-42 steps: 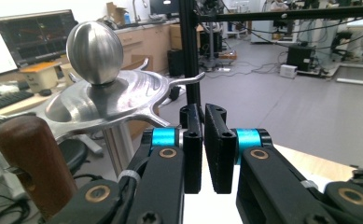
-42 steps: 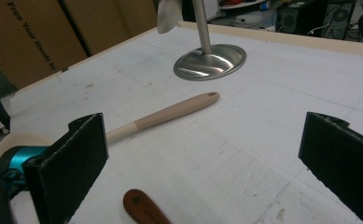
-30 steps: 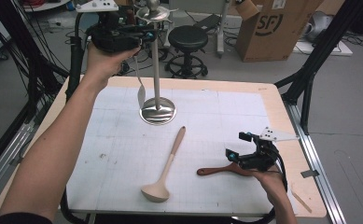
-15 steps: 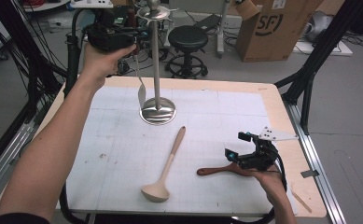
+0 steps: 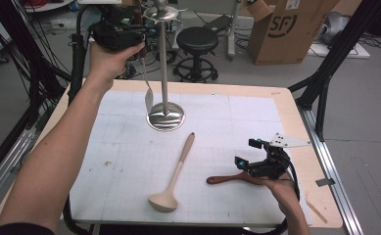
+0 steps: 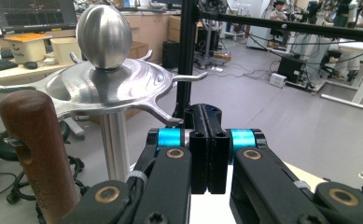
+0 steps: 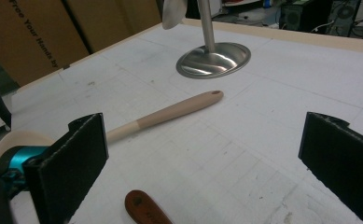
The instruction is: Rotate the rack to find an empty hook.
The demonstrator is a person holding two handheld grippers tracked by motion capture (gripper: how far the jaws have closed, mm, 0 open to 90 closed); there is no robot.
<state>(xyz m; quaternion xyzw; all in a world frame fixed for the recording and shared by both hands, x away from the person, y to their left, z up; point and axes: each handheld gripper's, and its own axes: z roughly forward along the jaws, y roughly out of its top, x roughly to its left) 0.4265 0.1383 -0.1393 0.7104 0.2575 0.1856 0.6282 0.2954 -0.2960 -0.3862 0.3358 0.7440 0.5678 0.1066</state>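
While the spoon (image 5: pixel 148 93) hangs from the rack (image 5: pixel 164 73), two ladles lie flat.

Beyond my bench (image 5: pixel 296 105) a black stool (image 5: pixel 197 39) stood on the floor, and a cardboard box (image 5: pixel 286 29) sat to the right of that stool.
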